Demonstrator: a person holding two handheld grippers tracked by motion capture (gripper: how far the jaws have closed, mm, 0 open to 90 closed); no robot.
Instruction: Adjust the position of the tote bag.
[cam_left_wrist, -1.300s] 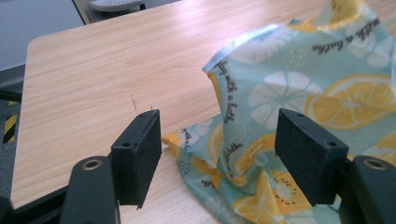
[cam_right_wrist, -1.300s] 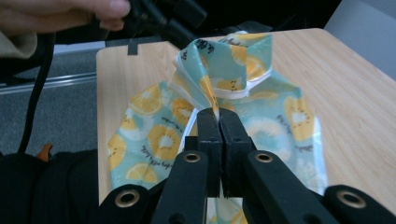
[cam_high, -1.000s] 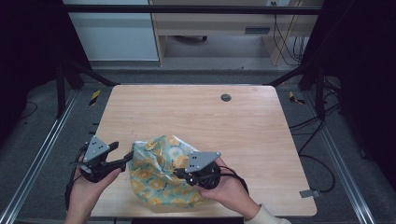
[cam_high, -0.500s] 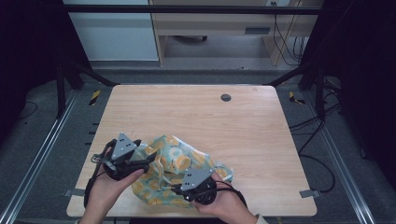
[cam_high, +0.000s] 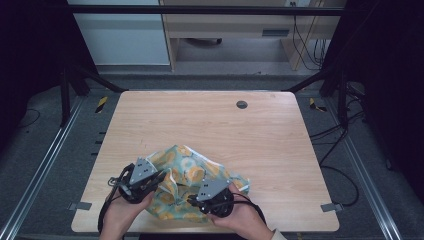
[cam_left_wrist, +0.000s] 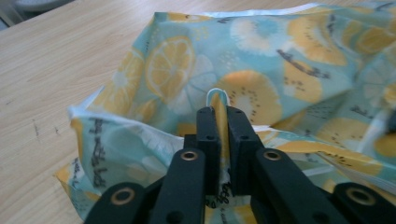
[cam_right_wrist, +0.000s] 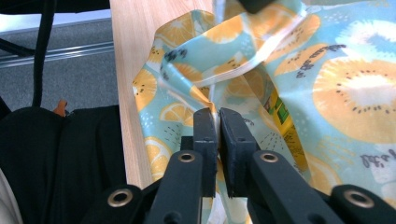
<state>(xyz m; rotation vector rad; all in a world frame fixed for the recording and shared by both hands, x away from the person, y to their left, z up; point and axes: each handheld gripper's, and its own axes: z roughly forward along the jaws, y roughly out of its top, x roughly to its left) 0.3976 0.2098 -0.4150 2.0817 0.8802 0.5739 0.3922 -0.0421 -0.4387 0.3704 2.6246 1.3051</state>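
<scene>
A crumpled cloth (cam_high: 192, 167) printed with lemon and kiwi slices on pale blue lies near the table's front edge. My left gripper (cam_high: 159, 178) sits at its left side; its jaws have just been closing and now pinch a white-edged fold of the cloth (cam_left_wrist: 261, 60), as the left gripper view (cam_left_wrist: 220, 112) shows. At the cloth's front, my right gripper (cam_high: 193, 200) holds a hem of the cloth (cam_right_wrist: 355, 88); its jaws (cam_right_wrist: 218, 114) have just been opening slightly, with the fabric still pressed between them.
The wooden table (cam_high: 225, 125) has a dark round grommet (cam_high: 242, 104) near its far edge. Its front edge (cam_right_wrist: 122, 70) runs close beside the right gripper. Black frame rails and cables surround the table.
My left gripper has moved right onto the cloth and its jaws have closed on a fold. The right gripper sank a little toward the front edge, still holding the cloth.
</scene>
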